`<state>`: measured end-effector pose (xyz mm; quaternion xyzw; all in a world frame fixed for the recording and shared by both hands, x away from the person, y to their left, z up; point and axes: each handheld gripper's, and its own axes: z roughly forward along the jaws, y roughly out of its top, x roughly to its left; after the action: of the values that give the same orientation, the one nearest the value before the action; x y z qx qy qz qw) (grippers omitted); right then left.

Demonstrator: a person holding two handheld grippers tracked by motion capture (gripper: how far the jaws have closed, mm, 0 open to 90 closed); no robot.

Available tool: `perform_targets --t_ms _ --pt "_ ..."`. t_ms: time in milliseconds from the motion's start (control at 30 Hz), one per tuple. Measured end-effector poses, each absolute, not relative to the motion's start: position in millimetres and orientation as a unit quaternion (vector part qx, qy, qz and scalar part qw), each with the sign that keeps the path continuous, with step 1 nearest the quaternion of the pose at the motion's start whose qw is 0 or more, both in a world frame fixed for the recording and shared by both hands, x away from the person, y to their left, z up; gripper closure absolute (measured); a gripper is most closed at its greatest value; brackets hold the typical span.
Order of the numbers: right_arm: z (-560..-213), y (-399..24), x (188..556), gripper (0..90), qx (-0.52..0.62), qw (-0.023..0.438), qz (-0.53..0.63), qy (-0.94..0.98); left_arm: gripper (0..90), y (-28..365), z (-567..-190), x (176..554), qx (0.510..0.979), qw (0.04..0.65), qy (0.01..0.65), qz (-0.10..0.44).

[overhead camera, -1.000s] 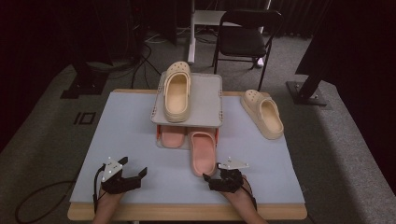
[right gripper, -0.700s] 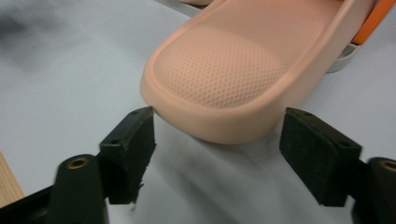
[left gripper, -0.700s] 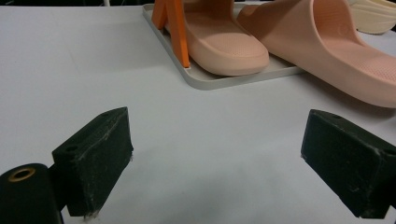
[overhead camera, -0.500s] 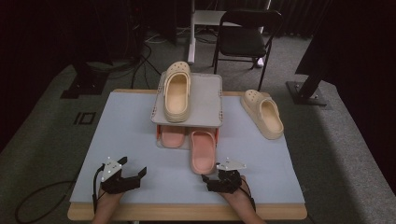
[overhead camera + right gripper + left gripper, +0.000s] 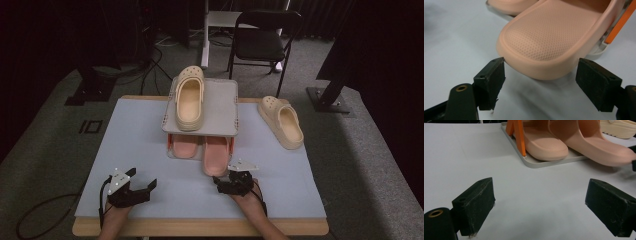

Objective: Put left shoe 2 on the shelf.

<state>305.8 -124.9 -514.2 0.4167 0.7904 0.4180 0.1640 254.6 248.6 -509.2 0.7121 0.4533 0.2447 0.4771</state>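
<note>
Two pink slippers sit on the lower tier of a small rack; I count the right-hand pink slipper [image 5: 216,156] as the one in hand, its toe sticking out past the tray edge onto the tabletop [image 5: 150,150]. My right gripper [image 5: 234,181] sits just in front of that toe. Its jaws have just been opening and stand spread, one each side of the toe in the right gripper view [image 5: 544,60]; the left jaw's corner looks to be at the sole edge, but I cannot tell if it touches, and the right jaw is clear of it. No pinch. The other pink slipper [image 5: 185,146] lies beside it, further in on the tray.

Two cream clogs as well: one [image 5: 189,98] on the rack's grey top shelf [image 5: 220,107], toe pointing away from me; one [image 5: 281,120] loose on the tabletop to the right of the rack, well apart from the grippers.

My left gripper [image 5: 131,189] rests near the front left of the tabletop, jaws spread wide over bare surface, nothing between them.

One folding chair [image 5: 265,42] stands beyond the tabletop.

Hidden or cut off: the top shelf covers the heels of both pink slippers; the orange rack post [image 5: 519,135] is cropped at the top of the left gripper view; the room behind is too dark to read.
</note>
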Motion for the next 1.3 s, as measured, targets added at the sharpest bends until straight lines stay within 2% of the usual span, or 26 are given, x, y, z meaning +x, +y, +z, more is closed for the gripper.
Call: perform_targets --t_ms 867,1300 --pt "-515.2 -108.1 353.3 23.8 0.481 0.194 0.400 0.756 8.7 248.9 -509.7 254.8 0.714 0.476 0.451 0.244" --pt "-506.9 -118.8 341.2 22.1 0.455 0.168 0.432 0.760 8.7 248.4 -510.2 255.7 0.715 0.476 0.451 0.244"
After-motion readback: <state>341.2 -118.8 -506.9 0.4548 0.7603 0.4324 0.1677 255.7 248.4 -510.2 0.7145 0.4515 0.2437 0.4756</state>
